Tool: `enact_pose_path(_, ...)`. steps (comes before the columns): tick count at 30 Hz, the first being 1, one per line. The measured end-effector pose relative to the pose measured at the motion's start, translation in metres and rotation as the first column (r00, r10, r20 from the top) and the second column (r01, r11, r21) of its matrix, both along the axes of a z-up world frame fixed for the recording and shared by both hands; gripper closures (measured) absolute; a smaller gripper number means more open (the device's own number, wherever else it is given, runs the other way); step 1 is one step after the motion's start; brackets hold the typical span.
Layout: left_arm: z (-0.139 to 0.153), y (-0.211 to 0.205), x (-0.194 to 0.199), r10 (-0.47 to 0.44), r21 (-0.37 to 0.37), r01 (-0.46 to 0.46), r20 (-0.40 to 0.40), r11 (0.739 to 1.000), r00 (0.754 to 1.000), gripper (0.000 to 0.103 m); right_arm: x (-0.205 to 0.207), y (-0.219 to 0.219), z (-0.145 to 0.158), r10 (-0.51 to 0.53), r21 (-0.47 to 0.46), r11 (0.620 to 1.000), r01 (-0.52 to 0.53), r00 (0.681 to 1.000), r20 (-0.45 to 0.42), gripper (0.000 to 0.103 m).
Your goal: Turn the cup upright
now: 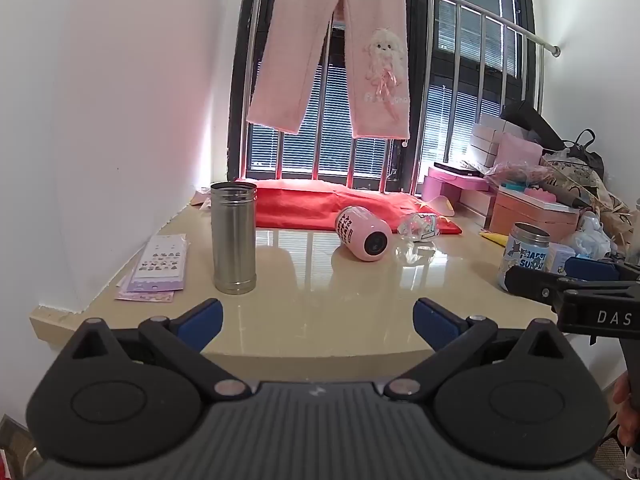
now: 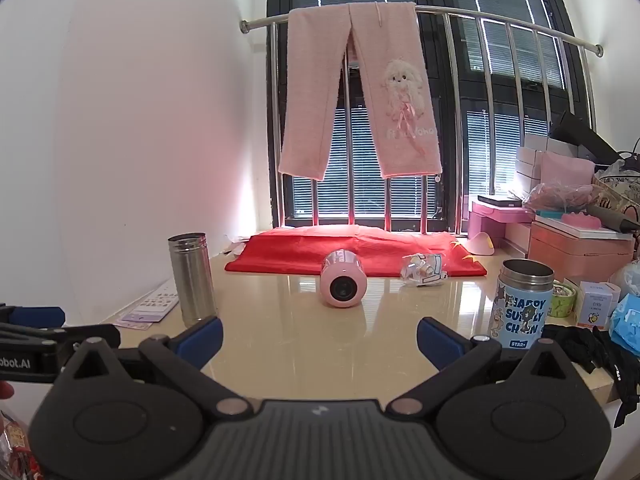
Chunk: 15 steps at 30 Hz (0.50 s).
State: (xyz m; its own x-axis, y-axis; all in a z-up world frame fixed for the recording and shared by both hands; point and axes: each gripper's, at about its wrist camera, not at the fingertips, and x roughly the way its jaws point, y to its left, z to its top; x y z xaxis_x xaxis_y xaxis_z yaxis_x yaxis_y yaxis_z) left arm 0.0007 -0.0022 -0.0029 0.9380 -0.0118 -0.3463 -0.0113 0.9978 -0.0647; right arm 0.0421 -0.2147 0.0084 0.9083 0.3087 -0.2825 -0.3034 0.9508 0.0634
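Observation:
A pink cup [image 1: 363, 233] lies on its side in the middle of the beige counter [image 1: 304, 312], its end facing me; it also shows in the right wrist view [image 2: 343, 283]. My left gripper [image 1: 318, 318] is open and empty, well short of the cup near the counter's front edge. My right gripper [image 2: 319, 338] is open and empty, also well short of the cup. Each gripper shows at the edge of the other's view.
An upright steel tumbler [image 1: 234, 238] stands at the left. A blue printed tumbler [image 2: 522, 304] stands at the right. A red cloth [image 2: 352, 254] and a crumpled wrapper [image 2: 424, 270] lie behind the cup. Sticker sheets [image 1: 158, 268] lie at the left wall. Boxes and bags [image 2: 576, 240] crowd the right.

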Motion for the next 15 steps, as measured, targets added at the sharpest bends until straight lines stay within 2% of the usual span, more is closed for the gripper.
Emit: enact_pose_path(15, 0.0021, 0.0007, 0.0003, -0.001, -0.002, 0.001, -0.001, 1.000, 1.000, 0.000, -0.0002, 0.0003, -0.0001, -0.001, 0.000, 1.000, 0.001, 1.000, 0.001, 0.000)
